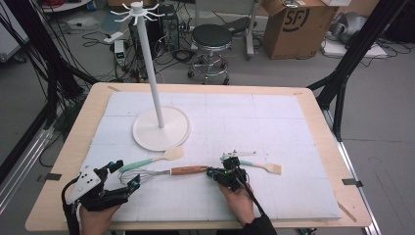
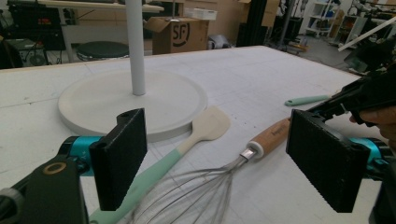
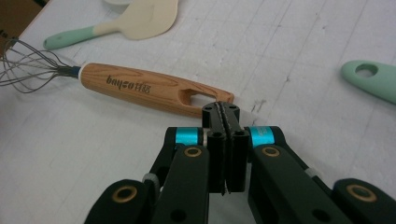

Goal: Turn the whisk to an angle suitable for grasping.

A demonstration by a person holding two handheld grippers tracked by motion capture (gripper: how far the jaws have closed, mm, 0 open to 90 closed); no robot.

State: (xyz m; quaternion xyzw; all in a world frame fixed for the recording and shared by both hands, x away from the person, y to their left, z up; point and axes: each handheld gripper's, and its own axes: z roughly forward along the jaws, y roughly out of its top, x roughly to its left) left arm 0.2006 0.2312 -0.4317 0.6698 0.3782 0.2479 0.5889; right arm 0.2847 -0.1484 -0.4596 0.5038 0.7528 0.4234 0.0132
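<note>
While closed and empty, the right hand-held gripper (image 3: 223, 114) nears the whisk (image 3: 140, 86).

Place: a lab or workshop for recording.
Floor: grey, with tangled black cables (image 1: 105, 36).
Frames: black metal camera poles (image 1: 359, 46).
Storage: a brown cardboard box (image 1: 298, 24).
Seat: a round black stool (image 1: 211, 36).

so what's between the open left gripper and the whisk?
Nothing. In the left gripper view the whisk wires already lie between the open left gripper jaws, beside the green-handled spatula. The high view shows the same.
</note>
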